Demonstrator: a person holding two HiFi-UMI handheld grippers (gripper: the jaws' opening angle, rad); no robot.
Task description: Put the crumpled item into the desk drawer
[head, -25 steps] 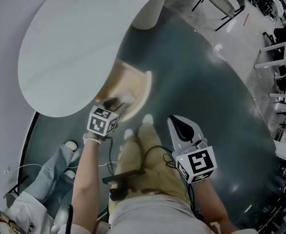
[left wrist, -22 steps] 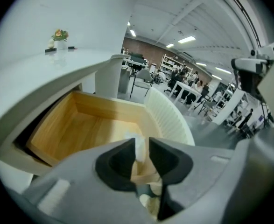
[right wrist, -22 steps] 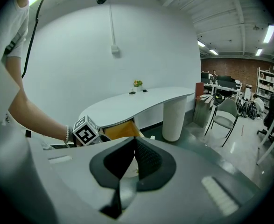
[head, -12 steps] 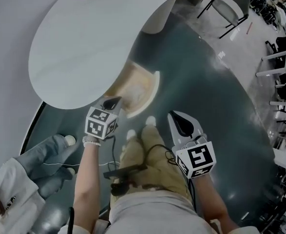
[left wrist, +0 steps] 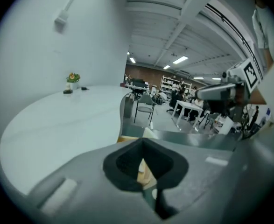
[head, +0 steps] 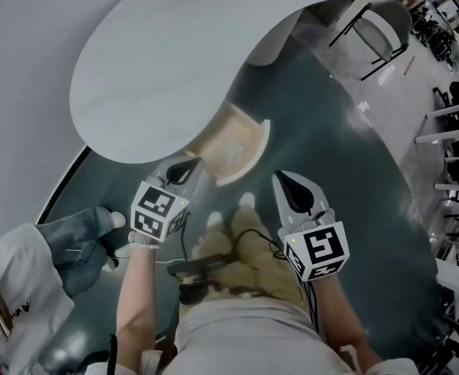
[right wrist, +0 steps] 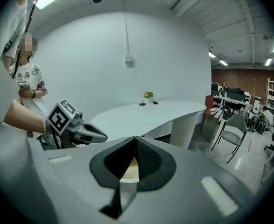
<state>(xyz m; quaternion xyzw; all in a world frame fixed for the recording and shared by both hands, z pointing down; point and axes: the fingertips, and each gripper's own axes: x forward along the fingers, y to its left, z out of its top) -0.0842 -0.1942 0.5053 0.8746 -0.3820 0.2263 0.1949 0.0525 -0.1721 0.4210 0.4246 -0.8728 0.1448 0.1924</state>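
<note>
Left tool point(head: 184, 169) and right tool point(head: 295, 197) were pressed together, empty; crumpled item was not discernible, presumably inside the open drawer point(head: 254, 153) under the bench point(head: 174, 61), so a square, slow push on its front seemed best.

Your right gripper point(right wrist: 135, 143) fills the bottom of the shot. Its jaws are drawn together at the tips, with just a sliver of pale tan showing through the gap lower down. In from the left pokes your left gripper point(right wrist: 98, 135), marker cube point(right wrist: 60, 117) on top, jaws meeting in a point. Beyond both sweeps the white curved desk point(right wrist: 151, 113), a small potted plant point(right wrist: 148, 95) at its far end. A person in a printed white shirt point(right wrist: 27, 80) stands far left, and a chair point(right wrist: 232, 127) sits on the right.
</note>
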